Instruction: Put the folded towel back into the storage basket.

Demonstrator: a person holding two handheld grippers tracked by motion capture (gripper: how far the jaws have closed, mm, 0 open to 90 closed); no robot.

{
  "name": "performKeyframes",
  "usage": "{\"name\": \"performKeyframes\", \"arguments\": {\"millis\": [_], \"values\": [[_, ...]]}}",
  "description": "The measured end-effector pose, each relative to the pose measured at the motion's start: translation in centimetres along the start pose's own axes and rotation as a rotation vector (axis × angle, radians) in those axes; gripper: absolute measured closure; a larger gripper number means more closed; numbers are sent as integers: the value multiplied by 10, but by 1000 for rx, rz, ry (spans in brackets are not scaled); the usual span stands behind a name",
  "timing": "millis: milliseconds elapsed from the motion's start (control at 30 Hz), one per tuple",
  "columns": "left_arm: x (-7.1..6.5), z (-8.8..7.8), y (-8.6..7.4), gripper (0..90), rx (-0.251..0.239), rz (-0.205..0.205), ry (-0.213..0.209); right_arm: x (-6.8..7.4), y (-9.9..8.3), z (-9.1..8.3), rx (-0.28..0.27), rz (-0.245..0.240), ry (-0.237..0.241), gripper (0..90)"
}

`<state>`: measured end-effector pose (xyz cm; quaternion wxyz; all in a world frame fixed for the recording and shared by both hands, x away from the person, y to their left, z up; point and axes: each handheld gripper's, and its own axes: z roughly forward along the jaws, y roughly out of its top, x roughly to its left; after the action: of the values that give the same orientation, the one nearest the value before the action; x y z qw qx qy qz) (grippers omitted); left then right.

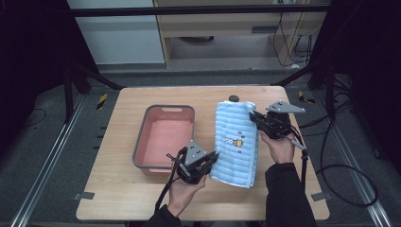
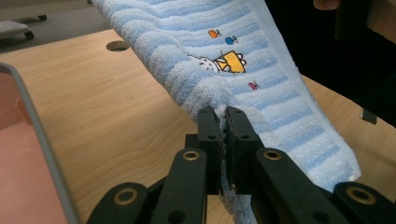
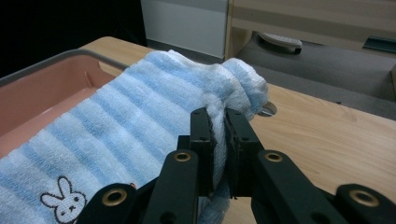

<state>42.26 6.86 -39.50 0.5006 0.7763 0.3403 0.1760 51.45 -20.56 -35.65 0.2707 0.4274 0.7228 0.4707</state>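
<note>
Left claw [image 2: 226,114] nearest the lens: jaws pinched tight on a bunched edge of the blue-striped towel [image 2: 243,70], fabric squeezed between the pads. In the high view that's the towel's near-left corner, left claw [image 1: 213,160] just beside the basin. Right claw [image 3: 218,116] same state: jaws clamped on a gathered fold at the far end of the towel [image 3: 140,116], cloth wadded up over the tips. From above, right claw [image 1: 254,116] sits at the towel's far-right edge.

Towel [image 1: 236,142] stretched between both claws, hanging right of centre over the table [image 1: 118,189]; near end droops. Embroidered rabbit and small coloured motifs face up. Pink basin [image 1: 166,137] with grey rim lies left of the towel, on the table. Round hole [image 1: 233,98] in the tabletop just past the towel's far end.
</note>
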Motion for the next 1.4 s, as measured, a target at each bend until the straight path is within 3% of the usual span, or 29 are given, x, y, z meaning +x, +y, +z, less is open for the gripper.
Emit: {"name": "performKeyframes", "arguments": {"millis": [833,1400], "values": [[28,-44,27,858,-72,10,42,35,58,2,-62,-51,14,832],[50,-70,30,858,-108,2,85,62,83,18,-94,-72,45,832]]}}
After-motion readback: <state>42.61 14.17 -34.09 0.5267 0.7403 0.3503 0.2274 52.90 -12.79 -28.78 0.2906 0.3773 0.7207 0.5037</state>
